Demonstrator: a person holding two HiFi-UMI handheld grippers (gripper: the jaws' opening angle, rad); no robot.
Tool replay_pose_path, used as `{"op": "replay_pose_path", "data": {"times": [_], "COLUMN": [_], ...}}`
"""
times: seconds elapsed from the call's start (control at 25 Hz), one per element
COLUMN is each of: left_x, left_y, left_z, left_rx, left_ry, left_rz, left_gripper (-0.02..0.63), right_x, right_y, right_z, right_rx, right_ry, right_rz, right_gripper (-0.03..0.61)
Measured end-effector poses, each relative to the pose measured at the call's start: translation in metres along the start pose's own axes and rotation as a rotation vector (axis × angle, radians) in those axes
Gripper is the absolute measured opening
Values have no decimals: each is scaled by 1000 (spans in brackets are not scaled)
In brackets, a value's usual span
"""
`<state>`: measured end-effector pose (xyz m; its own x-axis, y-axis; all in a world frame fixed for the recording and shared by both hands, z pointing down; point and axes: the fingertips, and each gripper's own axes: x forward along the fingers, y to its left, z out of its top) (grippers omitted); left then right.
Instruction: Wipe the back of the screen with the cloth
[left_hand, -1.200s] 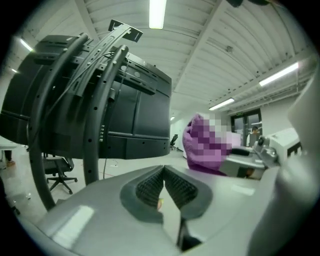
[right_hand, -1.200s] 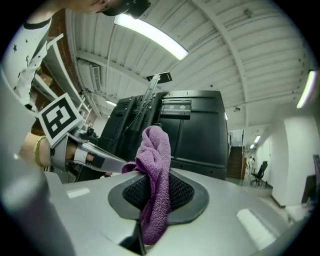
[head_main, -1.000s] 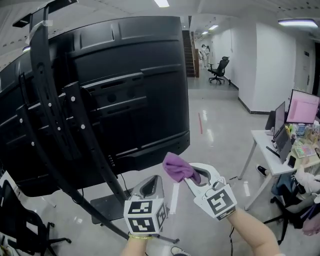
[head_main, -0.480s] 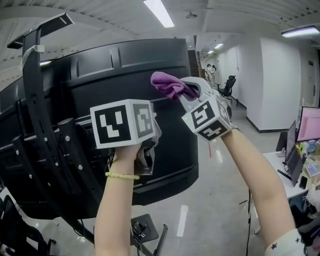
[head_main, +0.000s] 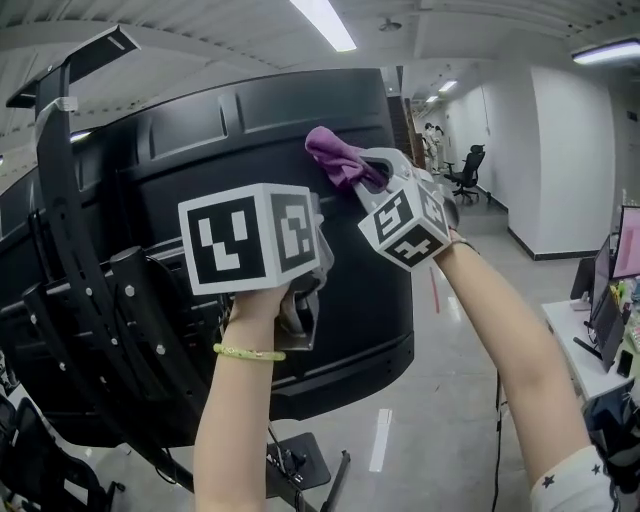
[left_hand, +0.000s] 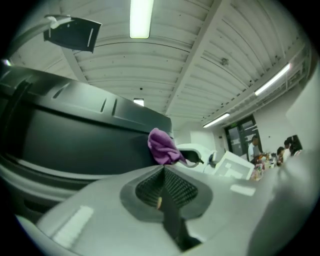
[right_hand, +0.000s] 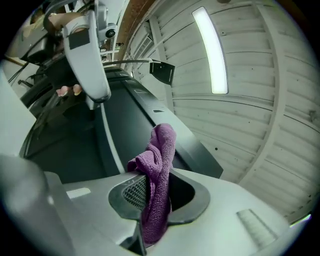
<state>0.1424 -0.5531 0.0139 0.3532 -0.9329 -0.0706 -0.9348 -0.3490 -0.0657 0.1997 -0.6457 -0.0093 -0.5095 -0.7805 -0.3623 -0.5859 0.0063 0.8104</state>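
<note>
While raised high, right hand-held gripper (head_main: 378, 176) clamps cloth (head_main: 334, 157).

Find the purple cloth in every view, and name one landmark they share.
Head view: purple cloth, upper centre, in the right gripper.
Left gripper view: centre, just above the shut jaws of the left gripper.
Right gripper view: lower centre, pinched in the jaws.
Shared landmark: the black screen back.
</note>
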Motion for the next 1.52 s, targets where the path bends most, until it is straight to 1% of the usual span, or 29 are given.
{"op": "replay_pose_path", "data": {"times": [0.12, 0.24, 0.4, 0.56, 0.68, 0.76, 0.84, 0.96, 1.04, 1.12, 1.16, 1.2, 1.24, 1.32, 1.36, 1.4, 1.44, 1.52], "left_x": [-8, -19, -28, -34, -40, -44, -47, -48, -48, -50, -53, -58, -64, -79, -87, -95, -103, -119], "left_y": [-15, -25, -21, -7, 3, 7, 8, 9, 9, 7, 6, 3, 0, -6, -8, -9, -9, -10], "left_z": [-36, -89, -169, -245, -295, -324, -349, -377, -386, -389, -388, -388, -388, -390, -391, -392, -394, -398], "left_rx": [-25, -38, -57, -80, -87, -98, -108, -96, -96, -108, -117, -127, -138, -157, -165, -171, -175, -174], "left_ry": [5, 16, 23, 30, 61, 85, 110, 154, 174, 178, 178, 178, 179, 175, 170, 162, 153, 130], "left_rz": [-48, -64, -12, 50, 98, 115, 125, 143, 148, 148, 146, 142, 137, 136, 140, 147, 156, 172], "left_gripper": [8, 8, 8, 8, 8, 8, 8, 8, 8, 8, 8, 8, 8, 8, 8, 8, 8, 8], "right_x": [-22, -47, -81, -115, -141, -157, -171, -179, -177, -176, -178, -182, -190, -211, -222, -233, -244, -264], "right_y": [43, 93, 167, 234, 280, 308, 329, 342, 342, 338, 333, 327, 320, 312, 311, 312, 317, 331], "right_z": [-17, -40, -79, -115, -136, -147, -153, -157, -159, -156, -152, -146, -138, -122, -117, -114, -113, -113], "right_rx": [-7, -12, -21, 36, 51, 58, 69, 99, 123, 157, 202, 282, 392, 646, 755, 842, 908, 996], "right_ry": [0, 18, 60, 113, 158, 185, 198, 207, 217, 225, 224, 217, 206, 186, 183, 185, 188, 202], "right_rz": [59, 117, 202, 264, 325, 371, 395, 381, 368, 350, 331, 308, 286, 251, 237, 224, 217, 216], "right_gripper": [60, 60, 60, 60, 61, 61, 61, 61, 61, 61, 61, 61, 61, 61, 61, 61, 61, 61]}}
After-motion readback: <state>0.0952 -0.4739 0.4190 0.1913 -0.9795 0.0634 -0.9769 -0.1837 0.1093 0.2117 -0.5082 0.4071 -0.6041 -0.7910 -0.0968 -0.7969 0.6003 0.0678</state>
